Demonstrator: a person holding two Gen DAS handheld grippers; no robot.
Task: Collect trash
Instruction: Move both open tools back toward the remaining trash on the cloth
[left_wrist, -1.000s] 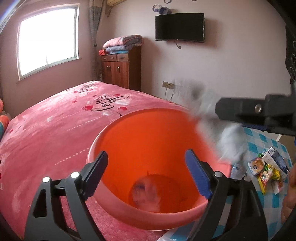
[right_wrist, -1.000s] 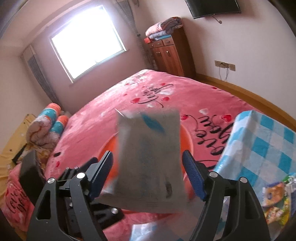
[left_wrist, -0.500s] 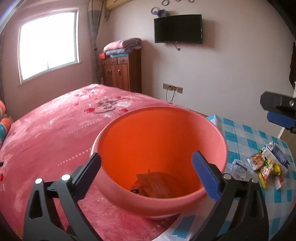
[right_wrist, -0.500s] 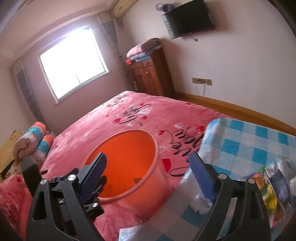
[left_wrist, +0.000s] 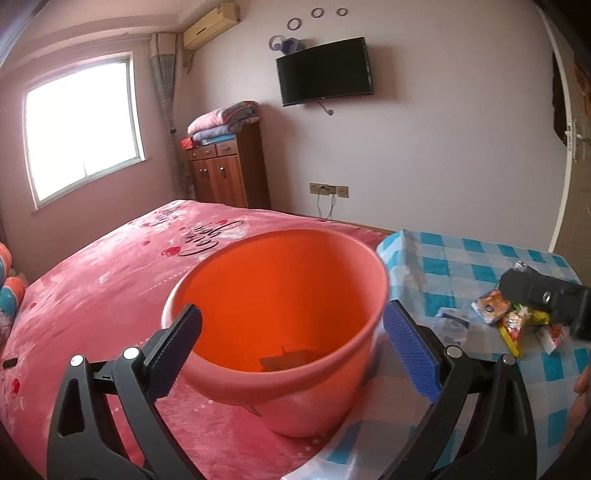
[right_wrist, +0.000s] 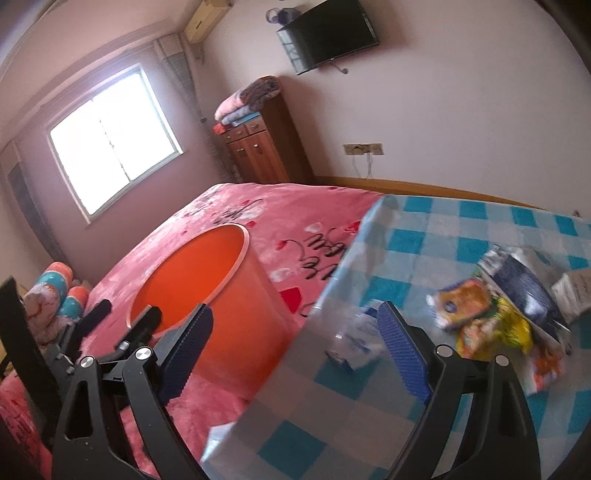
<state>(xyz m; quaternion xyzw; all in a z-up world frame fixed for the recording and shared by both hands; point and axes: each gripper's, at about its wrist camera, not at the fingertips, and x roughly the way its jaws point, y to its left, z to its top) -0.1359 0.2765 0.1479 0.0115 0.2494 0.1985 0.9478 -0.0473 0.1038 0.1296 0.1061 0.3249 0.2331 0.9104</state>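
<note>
An orange bucket stands on the pink bed, with flat brown wrappers at its bottom. My left gripper is open in front of the bucket, its fingers on either side of the near rim without touching. My right gripper is open and holds nothing; it hangs over the edge of the checked table. A white and blue packet lies just beyond its right finger. A heap of coloured snack wrappers lies farther right. In the left wrist view the right gripper partly covers that heap.
The blue and white checked tablecloth butts against the pink bed. A wooden cabinet with folded blankets stands by the far wall, a television above it. Rolled bedding lies at the bed's left end.
The grey packet that hung between the right gripper's fingers has dropped into the bucket. The right gripper has swung right and down, from over the bucket to the table. Both grippers' jaws stand wider.
</note>
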